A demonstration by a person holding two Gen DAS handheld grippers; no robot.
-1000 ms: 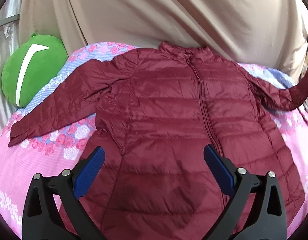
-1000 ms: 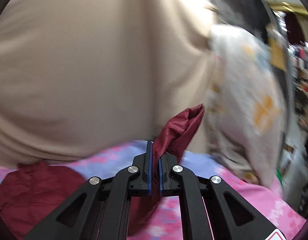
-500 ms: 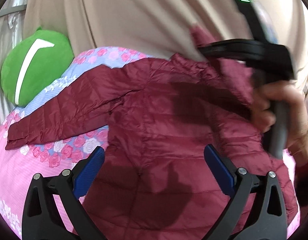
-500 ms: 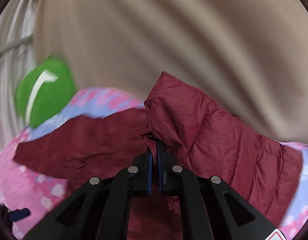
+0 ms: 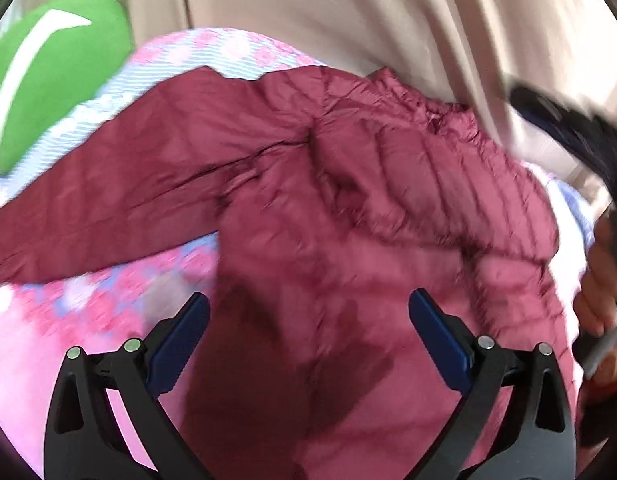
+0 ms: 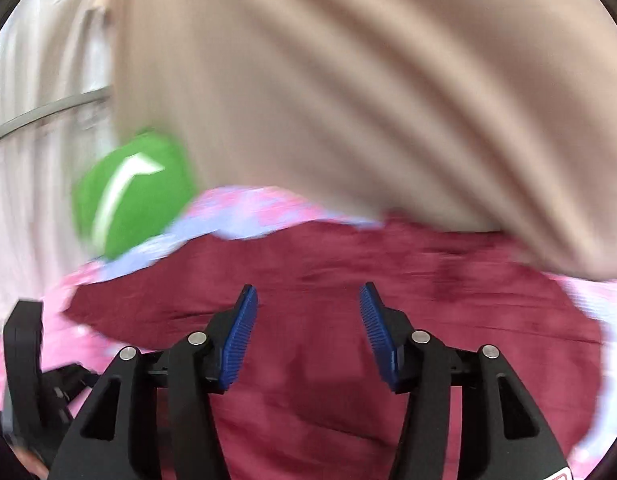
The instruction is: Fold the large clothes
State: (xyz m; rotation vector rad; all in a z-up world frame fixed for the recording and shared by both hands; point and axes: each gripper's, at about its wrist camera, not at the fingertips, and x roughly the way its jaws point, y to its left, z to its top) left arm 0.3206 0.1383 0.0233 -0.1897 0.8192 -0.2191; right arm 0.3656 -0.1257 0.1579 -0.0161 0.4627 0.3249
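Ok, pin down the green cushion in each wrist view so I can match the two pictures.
Left wrist: the green cushion fills the upper left corner, behind the spread sleeve of the maroon puffer jacket.
Right wrist: the cushion sits left of centre, above the jacket, blurred.
Shared landmark: the beige curtain behind the bed.

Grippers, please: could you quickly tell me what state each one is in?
Left gripper: open, holding nothing.
Right gripper: open, holding nothing.
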